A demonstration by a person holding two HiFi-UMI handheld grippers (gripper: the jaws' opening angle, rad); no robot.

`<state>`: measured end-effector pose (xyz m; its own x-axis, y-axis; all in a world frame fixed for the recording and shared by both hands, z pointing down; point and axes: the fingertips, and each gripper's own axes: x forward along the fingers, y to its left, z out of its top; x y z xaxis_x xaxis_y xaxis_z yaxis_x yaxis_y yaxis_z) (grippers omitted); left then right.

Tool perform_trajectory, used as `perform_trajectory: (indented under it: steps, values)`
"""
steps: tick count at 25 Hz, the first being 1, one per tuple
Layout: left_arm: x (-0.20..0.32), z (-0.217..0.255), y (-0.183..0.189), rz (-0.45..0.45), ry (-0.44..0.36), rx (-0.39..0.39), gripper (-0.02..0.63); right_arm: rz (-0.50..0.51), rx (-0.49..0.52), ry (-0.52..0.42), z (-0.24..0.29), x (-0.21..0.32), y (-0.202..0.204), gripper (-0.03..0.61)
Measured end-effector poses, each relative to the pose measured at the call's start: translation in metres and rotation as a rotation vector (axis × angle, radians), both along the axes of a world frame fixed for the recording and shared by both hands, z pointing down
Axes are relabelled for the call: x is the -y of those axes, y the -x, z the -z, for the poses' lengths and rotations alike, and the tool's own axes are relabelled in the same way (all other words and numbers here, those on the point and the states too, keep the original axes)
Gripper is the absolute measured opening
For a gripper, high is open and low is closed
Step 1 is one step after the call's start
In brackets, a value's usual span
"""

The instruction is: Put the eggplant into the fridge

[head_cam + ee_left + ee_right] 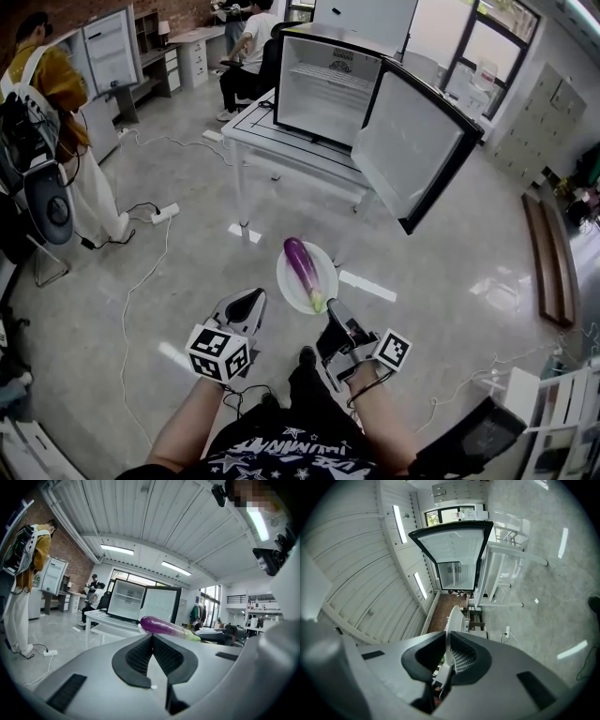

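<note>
Two grippers are held low at the near side of the head view. The left gripper (pixel 249 300) is shown in its own view (pixel 152 640) with its jaws brought together and nothing between them; it is held just left of the plate and apart from it. The right gripper (pixel 331 309) is clamped on the near rim of the one white plate (pixel 287 279), and in its own view (pixel 449 645) the rim is seen edge-on, pinched between the two pads.

One eggplant (pixel 302 262) is carried on that plate. It lies lengthwise from the far rim to the near rim, purple end away, green stem end just beside the right gripper's tips. From the left gripper view the eggplant (pixel 168 626) is seen just beyond the jaw tips and to their right.

Farther off, one fridge (pixel 323 80) stands on one white table (pixel 281 142), well apart from the plate. Its door (pixel 410 150) is swung wide open to the right, and the white shelves inside are exposed.

Two persons are seen beyond: one standing at the left edge (pixel 42 75), one seated behind the table (pixel 248 47).
</note>
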<state>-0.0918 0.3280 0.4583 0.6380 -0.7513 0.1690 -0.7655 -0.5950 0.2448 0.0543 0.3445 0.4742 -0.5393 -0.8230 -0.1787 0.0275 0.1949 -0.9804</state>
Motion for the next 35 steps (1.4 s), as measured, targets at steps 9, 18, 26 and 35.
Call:
perform_trajectory:
  steps: [9,18,26,35]
  values:
    - [0.026,-0.005,0.007,0.037,0.007,0.013,0.009,0.025,0.013,0.002,-0.008,0.037,0.001,0.025]
    - [0.088,-0.005,-0.004,0.06,0.008,0.031,0.009,0.038,0.039,0.001,-0.008,0.104,-0.012,0.025]
    - [0.157,-0.002,-0.025,0.049,-0.002,0.053,0.009,0.028,0.067,0.016,-0.015,0.173,-0.033,0.025]
    - [0.216,-0.005,-0.036,0.06,0.013,0.073,0.009,0.035,0.08,0.029,-0.019,0.235,-0.046,0.025]
